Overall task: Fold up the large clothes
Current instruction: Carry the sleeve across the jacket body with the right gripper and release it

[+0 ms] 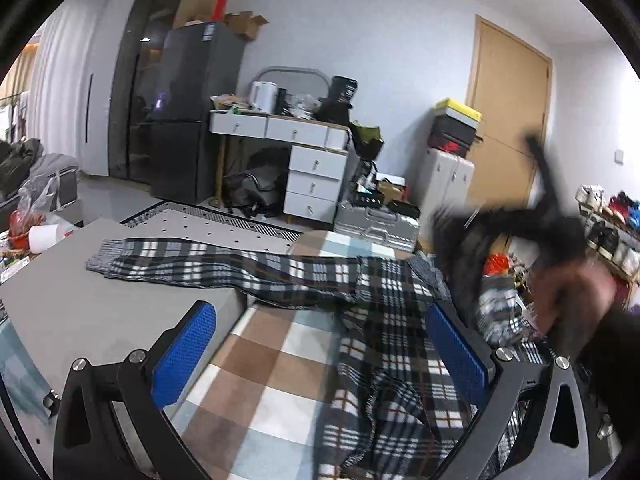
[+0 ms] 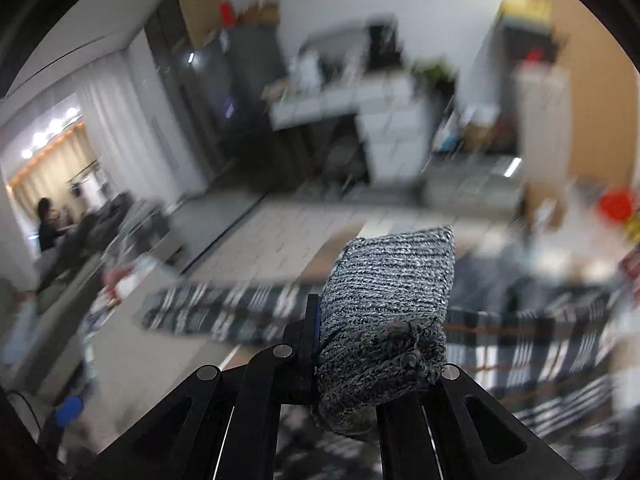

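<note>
In the left wrist view, the left gripper [image 1: 320, 356] is holding its blue pads [image 1: 184, 354] wide apart, released, with the plaid garment [image 1: 384, 320] lying between and ahead of them on the checked blanket [image 1: 264, 368]. In the right wrist view, the right gripper [image 2: 360, 344] is clamping the garment's grey knit cuff [image 2: 388, 292], bunched between its jaws.

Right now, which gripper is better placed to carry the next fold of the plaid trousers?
Right. The right gripper is already shut on the knit cuff of the plaid trousers, while the left gripper hovers open above them, holding nothing.
</note>
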### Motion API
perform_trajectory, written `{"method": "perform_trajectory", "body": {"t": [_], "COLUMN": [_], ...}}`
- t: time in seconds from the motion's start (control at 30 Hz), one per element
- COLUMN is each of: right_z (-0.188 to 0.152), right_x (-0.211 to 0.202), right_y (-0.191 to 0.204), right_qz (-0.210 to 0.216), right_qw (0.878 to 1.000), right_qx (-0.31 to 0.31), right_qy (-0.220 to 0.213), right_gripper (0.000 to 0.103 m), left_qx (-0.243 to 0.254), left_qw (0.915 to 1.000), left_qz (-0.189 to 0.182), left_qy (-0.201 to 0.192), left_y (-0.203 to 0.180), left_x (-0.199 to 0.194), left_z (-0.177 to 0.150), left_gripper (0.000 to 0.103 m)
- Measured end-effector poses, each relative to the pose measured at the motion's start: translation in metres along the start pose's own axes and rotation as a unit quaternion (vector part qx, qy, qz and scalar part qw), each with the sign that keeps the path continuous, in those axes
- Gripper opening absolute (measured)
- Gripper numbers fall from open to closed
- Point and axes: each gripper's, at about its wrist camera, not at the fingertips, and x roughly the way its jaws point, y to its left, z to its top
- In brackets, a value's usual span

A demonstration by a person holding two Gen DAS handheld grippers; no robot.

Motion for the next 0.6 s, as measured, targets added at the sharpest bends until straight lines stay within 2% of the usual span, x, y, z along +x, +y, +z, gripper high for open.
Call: {"method": "perform_trajectory", "body": {"t": [0.1,0.17,0.23,0.27,0.3,0.37,0.43,0.5,0.6], "right_z": [-0.031,-0.047,-0.056,-0.063,-0.07,-0.075,-0.07,-0.07,-0.069], "right_x": [0.074,0.106,0.123,0.132,0.131,0.116,0.098,0.071,0.042], "right_y": [-0.01,-0.018,-0.019,-0.024,-0.019,-0.017,-0.014,-0.029,-0.061], "right_qz": [0.009,0.007,0.014,0.028,0.047,0.087,0.116,0.145,0.137], "right_qw": [0.997,0.993,0.988,0.984,0.981,0.978,0.977,0.974,0.974], "right_qx": [0.033,0.053,0.072,0.09,0.103,0.116,0.118,0.133,0.165], "right_qy": [0.074,0.104,0.136,0.153,0.159,0.153,0.137,0.113,0.071], "right_gripper": [0.006,0.009,0.018,0.035,0.066,0.09,0.091,0.097,0.103], "left_qx": [-0.007,-0.008,-0.01,-0.011,-0.011,-0.009,-0.01,-0.011,-0.007], "left_qw": [0.9999,0.9999,0.9999,0.9999,0.9999,1.0,1.0,0.9999,1.0], "left_qz": [0.007,0.008,0.005,0.003,0.001,0.0,-0.002,-0.003,-0.002], "left_qy": [-0.005,-0.002,0.003,0.005,0.006,0.002,0.0,0.0,0.004], "left_y": [0.007,0.01,0.012,0.012,0.012,0.013,0.013,0.014,0.011], "left_x": [0.003,0.006,0.01,0.011,0.01,0.009,0.007,0.007,0.01], "left_z": [0.002,0.001,0.001,0.001,0.001,0.001,0.001,0.001,-0.001], "left_gripper": [0.102,0.102,0.102,0.102,0.102,0.102,0.102,0.102,0.102]}}
